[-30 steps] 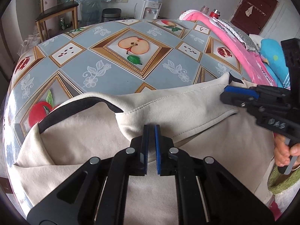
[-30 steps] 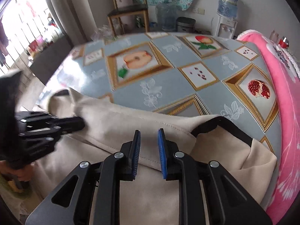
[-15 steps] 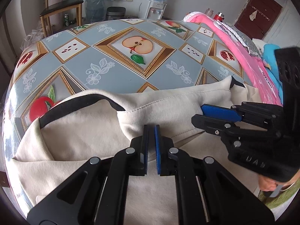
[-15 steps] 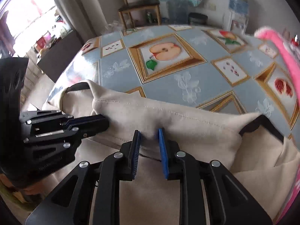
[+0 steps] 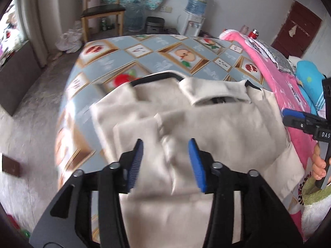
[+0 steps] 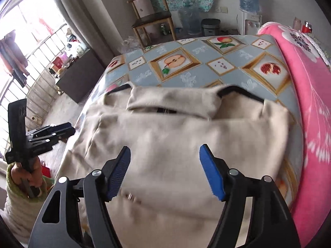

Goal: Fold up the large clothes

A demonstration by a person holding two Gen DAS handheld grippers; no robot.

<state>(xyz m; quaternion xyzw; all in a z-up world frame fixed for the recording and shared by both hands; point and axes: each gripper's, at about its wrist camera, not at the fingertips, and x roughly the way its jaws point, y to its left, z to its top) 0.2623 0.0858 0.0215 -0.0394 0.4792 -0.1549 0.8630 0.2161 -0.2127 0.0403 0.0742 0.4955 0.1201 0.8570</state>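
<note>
Left hand-held gripper (image 5: pixel 165 163) hangs with jaws spread wide and empty above the cream garment (image 5: pixel 206 128), and the right hand-held gripper (image 6: pixel 165 171) is just as wide, holding nothing. The garment lies bunched on the fruit-patterned surface (image 6: pixel 186 62), collar (image 6: pixel 171 101) toward the far side, a pink blanket (image 6: pixel 310 103) beside it. My read: next comes a fresh grasp. Best to pinch matching outer edges, lift evenly, and keep the layers flat so no wrinkles get trapped.

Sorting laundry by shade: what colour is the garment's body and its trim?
Cream garment with black trim, clearest in the right wrist view.
</note>
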